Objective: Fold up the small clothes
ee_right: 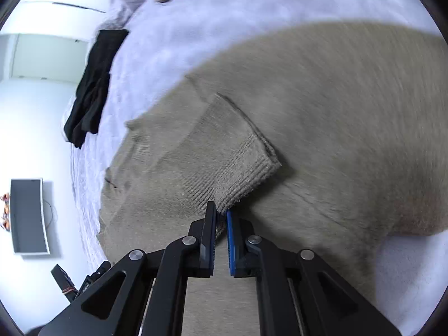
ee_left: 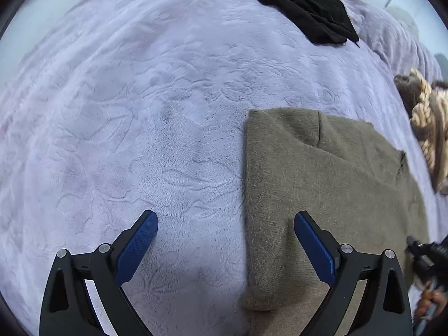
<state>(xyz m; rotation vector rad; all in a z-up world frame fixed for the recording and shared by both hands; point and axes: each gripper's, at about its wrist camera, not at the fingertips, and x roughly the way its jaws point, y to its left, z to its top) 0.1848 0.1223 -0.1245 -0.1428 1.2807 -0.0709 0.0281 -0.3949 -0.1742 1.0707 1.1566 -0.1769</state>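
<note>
The right gripper is clamped on the ribbed sleeve cuff of the olive knit sweater, its blue pads pinching the cuff's edge. The sweater lies spread on the lavender blanket, partly folded. The left gripper hovers with its jaws wide apart — one finger over the sweater's left edge, the other over bare blanket. Farther off lies a black garment; a brown-and-cream knit sits at the blanket's right side.
</note>
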